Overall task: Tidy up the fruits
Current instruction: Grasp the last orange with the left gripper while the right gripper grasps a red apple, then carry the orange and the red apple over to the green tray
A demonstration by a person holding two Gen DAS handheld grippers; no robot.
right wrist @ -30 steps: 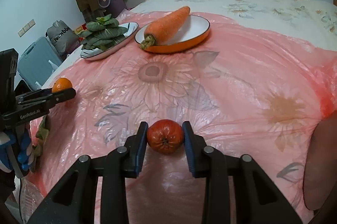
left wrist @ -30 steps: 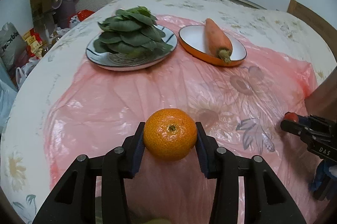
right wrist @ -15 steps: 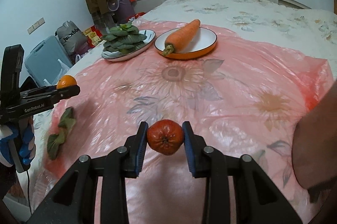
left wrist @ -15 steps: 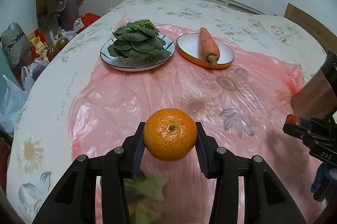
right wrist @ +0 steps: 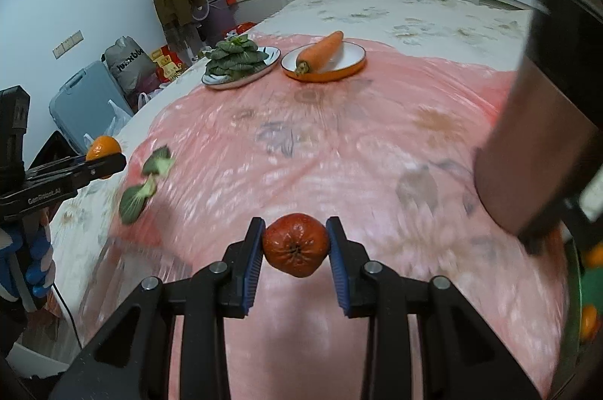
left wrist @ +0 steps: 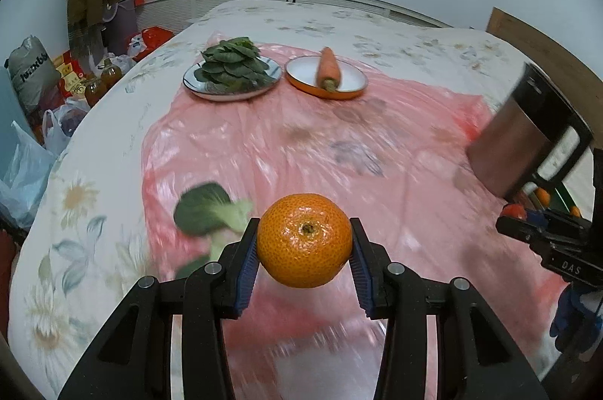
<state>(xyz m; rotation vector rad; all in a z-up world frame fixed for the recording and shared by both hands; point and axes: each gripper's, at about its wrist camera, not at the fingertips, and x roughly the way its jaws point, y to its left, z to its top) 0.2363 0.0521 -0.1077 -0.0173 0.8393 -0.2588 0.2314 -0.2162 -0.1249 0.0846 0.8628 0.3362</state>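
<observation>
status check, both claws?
Left claw shut on orange. Right claw shut on red fruit. Loose greens below left claw.

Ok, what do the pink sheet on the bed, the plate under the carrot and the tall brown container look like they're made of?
Pink sheet: thin plastic film, probably; glossy, wrinkled, flower pattern showing through.
Orange plate under the carrot: likely enamelled metal or glazed ceramic; shiny white inside, orange outside.
Brown container: seemingly brushed metal with a satin sheen and black trim; blurred, so uncertain.

Orange (left wrist: 304, 246) w/ pitted skin, stem end facing cam, held aloft; dark-red fruit (right wrist: 296, 245) likewise (slightly wrinkled).
</observation>
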